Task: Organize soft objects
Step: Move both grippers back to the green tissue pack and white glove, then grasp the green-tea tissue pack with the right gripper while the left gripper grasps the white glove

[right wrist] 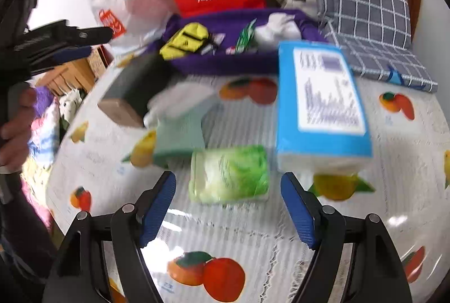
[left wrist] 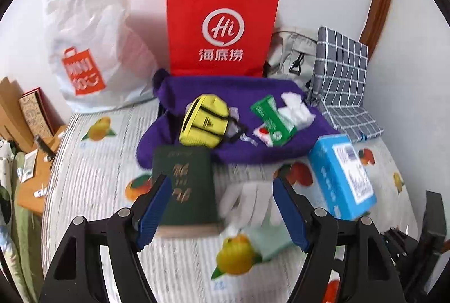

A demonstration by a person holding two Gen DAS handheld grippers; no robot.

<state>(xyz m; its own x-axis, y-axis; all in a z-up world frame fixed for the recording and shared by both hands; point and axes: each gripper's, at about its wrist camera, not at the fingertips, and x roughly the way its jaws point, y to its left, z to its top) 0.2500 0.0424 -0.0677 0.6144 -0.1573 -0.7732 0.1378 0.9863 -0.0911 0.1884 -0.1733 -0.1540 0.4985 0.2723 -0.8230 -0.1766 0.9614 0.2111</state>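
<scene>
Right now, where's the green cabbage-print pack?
Right wrist view: the green pack lies on the tablecloth ahead of the open right gripper, beside the blue tissue pack.

Left gripper [left wrist: 222, 190] seen open, empty; dark green book [left wrist: 187, 190] against its left finger, white gloves [left wrist: 247, 201] between fingers.

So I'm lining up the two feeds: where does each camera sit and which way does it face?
Left wrist: on the left gripper, angled down over the green book; its open jaws show.
Right wrist: on the right gripper, angled down at the green packet; open jaws, left gripper and a hand show.
Both show the red bag and blue box.
</scene>
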